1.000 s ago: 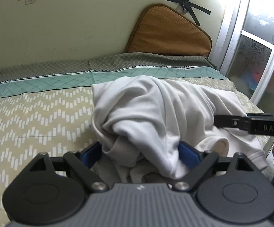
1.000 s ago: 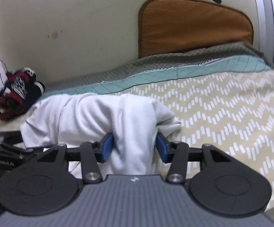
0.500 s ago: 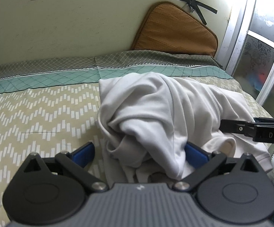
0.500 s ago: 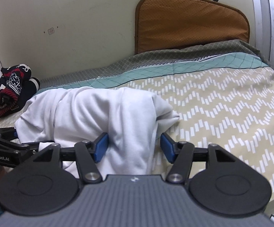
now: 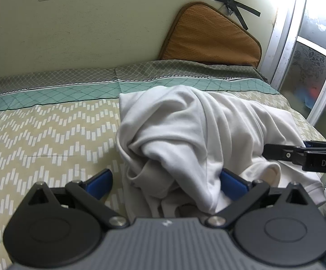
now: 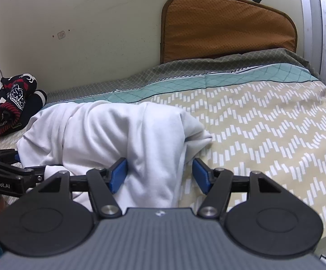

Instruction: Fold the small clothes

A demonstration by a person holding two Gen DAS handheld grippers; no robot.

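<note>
A white garment [image 5: 198, 135] lies bunched in a heap on the bed; it also shows in the right wrist view [image 6: 118, 135]. My left gripper [image 5: 165, 182] is open, its blue pads wide apart around the near end of the heap. My right gripper [image 6: 159, 173] is open, its blue pads on either side of a hanging fold of the cloth. The right gripper shows in the left wrist view [image 5: 302, 155] at the right edge of the heap. The left gripper shows in the right wrist view [image 6: 7, 171] at the far left.
The bed [image 5: 50, 130] has a beige zigzag sheet with a teal band. An orange-brown cushion [image 5: 207, 36] leans on the wall at the head. A dark red-and-black bundle of clothes [image 6: 12, 103] lies at the left. A window frame [image 5: 297, 45] stands at the right.
Both grippers have opened wider around the white garment and let it go. The heap has sunk a little onto the bed. Both cameras have drawn back slightly.
</note>
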